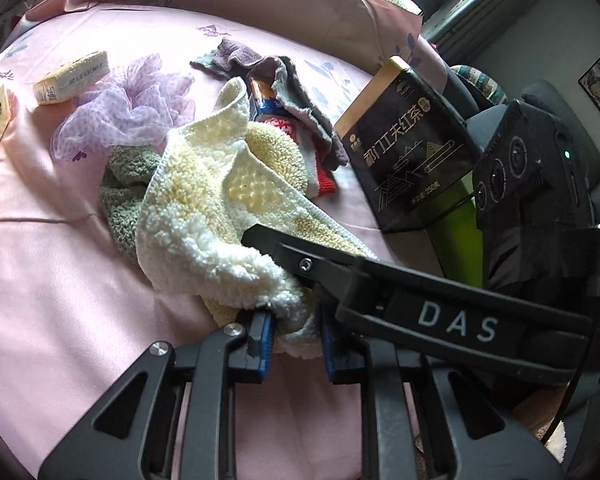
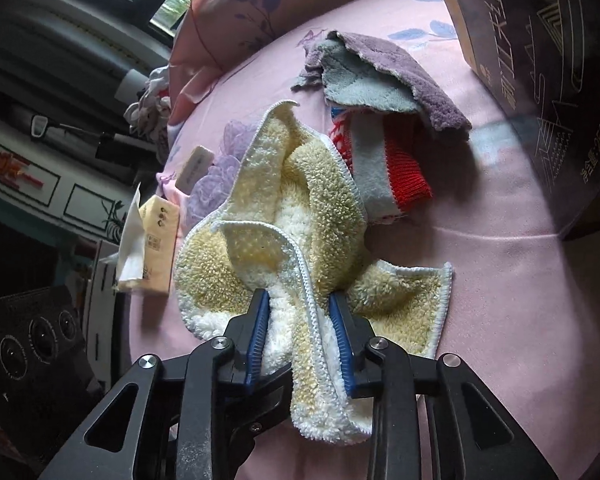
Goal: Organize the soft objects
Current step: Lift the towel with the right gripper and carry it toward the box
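Since both tongs are bunched into the same cream towel [image 2: 300, 216], tangling looks like the main risk: the right tongs [image 2: 302, 344] have a thick fold sitting between the blue pads [image 2: 260, 340] and seem to be gripping it, and the left tongs [image 1: 296, 340] are clamped on a corner near the bed's front edge. If the two pull different ways I'd guess the fluffy pile slips out, or the whole bundle drags. It's lying crumpled on the pink bedsheet [image 1: 60, 260], partly over a green cloth [image 1: 124, 196], so that could come along too. Further out there's a red-and-white cloth [image 2: 384, 176], a purple-grey cloth [image 2: 388, 76], a mesh pouf [image 1: 124, 108], and a dark tea box [image 1: 412, 148] crowding the right side
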`<action>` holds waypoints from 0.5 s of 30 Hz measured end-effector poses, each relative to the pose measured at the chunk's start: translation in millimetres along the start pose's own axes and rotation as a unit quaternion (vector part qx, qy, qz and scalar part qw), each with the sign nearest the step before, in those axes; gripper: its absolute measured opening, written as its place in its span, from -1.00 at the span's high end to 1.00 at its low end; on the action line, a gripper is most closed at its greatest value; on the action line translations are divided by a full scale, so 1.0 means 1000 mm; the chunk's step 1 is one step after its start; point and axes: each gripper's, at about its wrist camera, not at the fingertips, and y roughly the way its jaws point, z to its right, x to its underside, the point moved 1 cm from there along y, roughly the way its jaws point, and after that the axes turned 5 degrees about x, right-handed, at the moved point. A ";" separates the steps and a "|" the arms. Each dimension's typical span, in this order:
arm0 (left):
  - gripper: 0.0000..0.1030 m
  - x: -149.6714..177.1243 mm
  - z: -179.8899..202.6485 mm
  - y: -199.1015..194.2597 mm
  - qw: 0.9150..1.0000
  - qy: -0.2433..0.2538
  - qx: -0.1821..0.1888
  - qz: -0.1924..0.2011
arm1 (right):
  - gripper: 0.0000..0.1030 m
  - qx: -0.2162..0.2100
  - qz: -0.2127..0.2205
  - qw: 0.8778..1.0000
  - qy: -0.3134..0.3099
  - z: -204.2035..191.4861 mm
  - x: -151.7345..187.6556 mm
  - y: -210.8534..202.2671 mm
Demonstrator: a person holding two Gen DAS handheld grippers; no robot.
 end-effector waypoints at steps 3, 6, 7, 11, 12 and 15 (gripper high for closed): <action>0.67 -0.004 0.014 -0.020 0.999 0.021 0.007 0.030 | 0.39 -0.004 0.035 0.999 -0.024 -0.014 0.000 -0.021; 0.67 -0.009 0.035 -0.041 0.997 0.046 0.010 0.065 | 0.39 -0.014 0.077 0.996 -0.044 -0.026 -0.001 -0.050; 0.67 -0.010 0.041 -0.047 0.996 0.053 0.011 0.076 | 0.39 -0.019 0.091 0.994 -0.049 -0.029 -0.001 -0.060; 0.67 -0.013 0.069 -0.065 0.990 0.088 0.000 0.112 | 0.39 -0.032 0.137 0.988 -0.067 -0.039 -0.002 -0.094; 0.67 -0.013 0.075 -0.068 0.988 0.097 -0.003 0.119 | 0.39 -0.033 0.147 0.986 -0.071 -0.040 -0.002 -0.102; 0.68 -0.014 0.092 -0.075 0.983 0.121 -0.003 0.135 | 0.39 -0.038 0.174 0.981 -0.078 -0.044 -0.003 -0.121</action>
